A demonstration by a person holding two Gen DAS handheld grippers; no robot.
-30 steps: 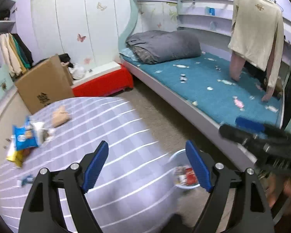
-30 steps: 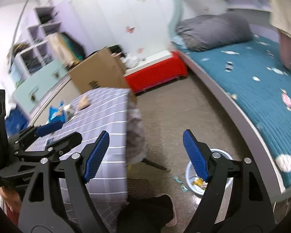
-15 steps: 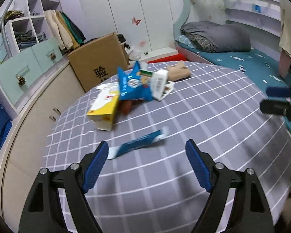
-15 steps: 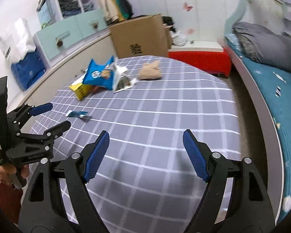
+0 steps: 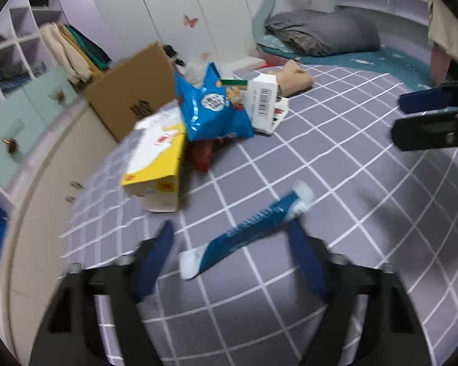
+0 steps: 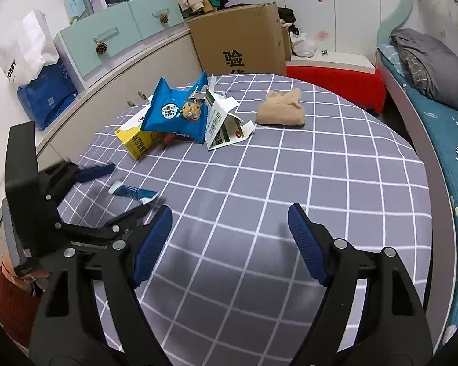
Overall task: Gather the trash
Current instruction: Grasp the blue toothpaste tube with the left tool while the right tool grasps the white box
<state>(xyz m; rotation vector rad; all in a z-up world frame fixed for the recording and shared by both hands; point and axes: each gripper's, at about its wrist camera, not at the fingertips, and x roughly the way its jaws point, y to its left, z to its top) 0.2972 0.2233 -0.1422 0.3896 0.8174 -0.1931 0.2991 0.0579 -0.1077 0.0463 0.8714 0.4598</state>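
So the left claw (image 5: 229, 253) is down low over the grey checked surface (image 5: 351, 167) with the long blue-and-white wrapper (image 5: 247, 231) lying between its fingers. Its jaws have just been closing in, but they're blurry and sit either side of the wrapper, so it doesn't look pinched: about half open, nothing actually held. The wrapper lies flat at a slant, one white end near the left finger, the other end up past the right one. Further back on the surface there's a little heap of trash: a blue snack bag (image 5: 213, 113) on top, leaning over a yellow-and-white carton (image 5: 158, 158) on the left, a white carton with a barcode (image 5: 264, 103) on the right, and something red (image 5: 203, 155) poking out underneath. A beige crumpled thing (image 5: 296, 77) sits apart at the far edge. The right claw (image 6: 229, 241) hovers over a bare patch of the surface, jaws spread wide and empty; in the left wrist view it pokes in from the right edge. Its own camera shows the left claw off to its left, around the wrapper. Behind the surface there's a cardboard box (image 6: 241, 42), and a bed with a teal cover (image 6: 442, 128) along the right.
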